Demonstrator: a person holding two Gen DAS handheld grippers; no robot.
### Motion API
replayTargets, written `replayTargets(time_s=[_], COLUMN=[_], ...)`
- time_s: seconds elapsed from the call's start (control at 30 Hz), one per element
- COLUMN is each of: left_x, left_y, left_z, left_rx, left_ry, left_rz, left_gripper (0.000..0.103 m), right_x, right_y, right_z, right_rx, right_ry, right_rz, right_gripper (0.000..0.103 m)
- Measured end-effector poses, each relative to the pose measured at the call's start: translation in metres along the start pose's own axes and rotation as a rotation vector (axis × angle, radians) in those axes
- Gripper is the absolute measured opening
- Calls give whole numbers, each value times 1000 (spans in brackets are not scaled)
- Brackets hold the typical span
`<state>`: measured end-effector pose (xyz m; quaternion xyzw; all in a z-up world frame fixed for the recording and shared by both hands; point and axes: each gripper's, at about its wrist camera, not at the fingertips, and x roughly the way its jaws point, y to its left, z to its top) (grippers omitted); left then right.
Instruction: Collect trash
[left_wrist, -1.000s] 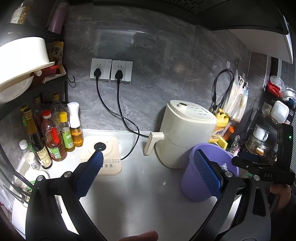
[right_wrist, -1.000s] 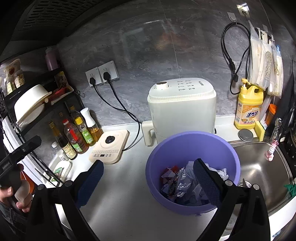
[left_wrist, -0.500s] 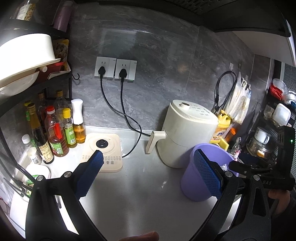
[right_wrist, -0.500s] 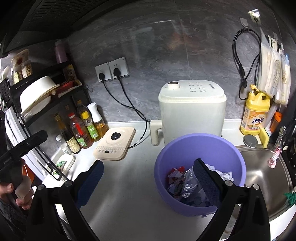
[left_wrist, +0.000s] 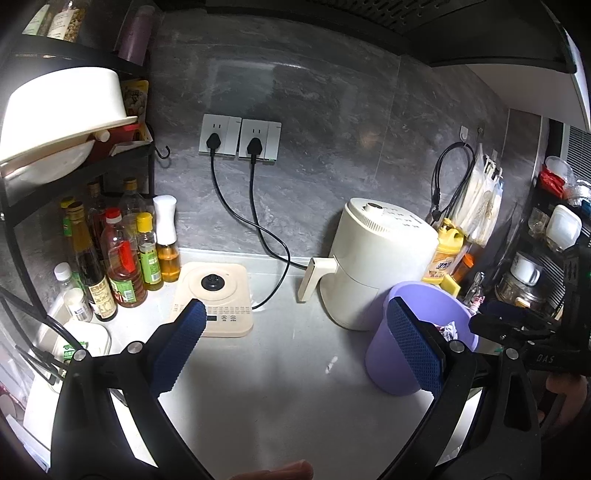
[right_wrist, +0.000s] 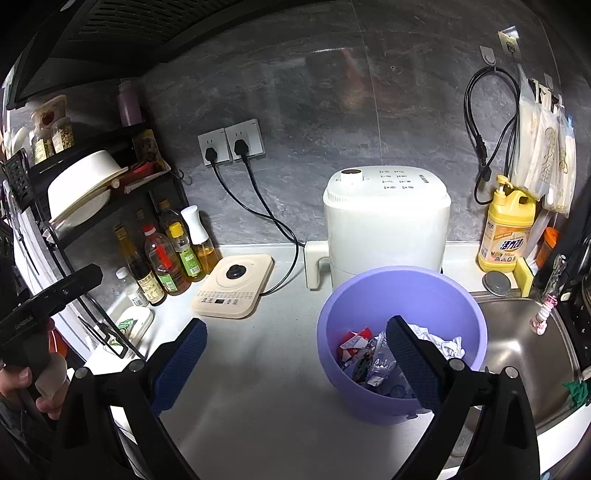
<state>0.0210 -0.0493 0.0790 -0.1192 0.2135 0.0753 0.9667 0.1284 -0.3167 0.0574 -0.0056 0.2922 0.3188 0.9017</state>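
Observation:
A purple plastic bin (right_wrist: 402, 295) stands on the white counter in front of a white air fryer (right_wrist: 386, 218). Crumpled wrappers and tissue (right_wrist: 373, 360) lie inside it. The right wrist view looks down into the bin, where my right gripper (right_wrist: 295, 363) is open and empty, its right finger over the bin's opening. My left gripper (left_wrist: 297, 347) is open and empty above the bare counter, with the bin (left_wrist: 406, 365) to its right. A small white scrap (left_wrist: 330, 364) lies on the counter left of the bin.
A beige induction cooker (left_wrist: 214, 302) and several oil and sauce bottles (left_wrist: 118, 251) sit at the left under a black rack with white bowls (left_wrist: 55, 122). Two black cords run from wall sockets (left_wrist: 240, 140). A steel sink (right_wrist: 524, 343) and yellow detergent bottle (right_wrist: 506, 229) are right.
Both grippers have drawn back and risen a little, so the counter, bottles and bin look slightly farther and lower. Both stay open and empty.

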Motion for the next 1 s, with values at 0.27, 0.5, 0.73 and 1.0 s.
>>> replayTargets(time_s=[0.27,0.5,0.73,1.0], left_x=[-7,-9,-6,8], left_y=[4,1,-1,-3], left_z=[-3,-7,-8,-9], left_rx=[-10,5,26,36], left_ry=[-10,-11,-4,31], left_rz=[10,8,25,0], left_gripper=[97,97,97,97], right_x=[-6,-13,-17,-16], right_y=[3,4,2,-6], right_z=[-5,-6,-16,-23], right_rx=[-13,-2,19,56], right_ry=[-8,-23,-19,-19], right_rz=[-6,-14,-29,-59], right_gripper=[95,95,95,95])
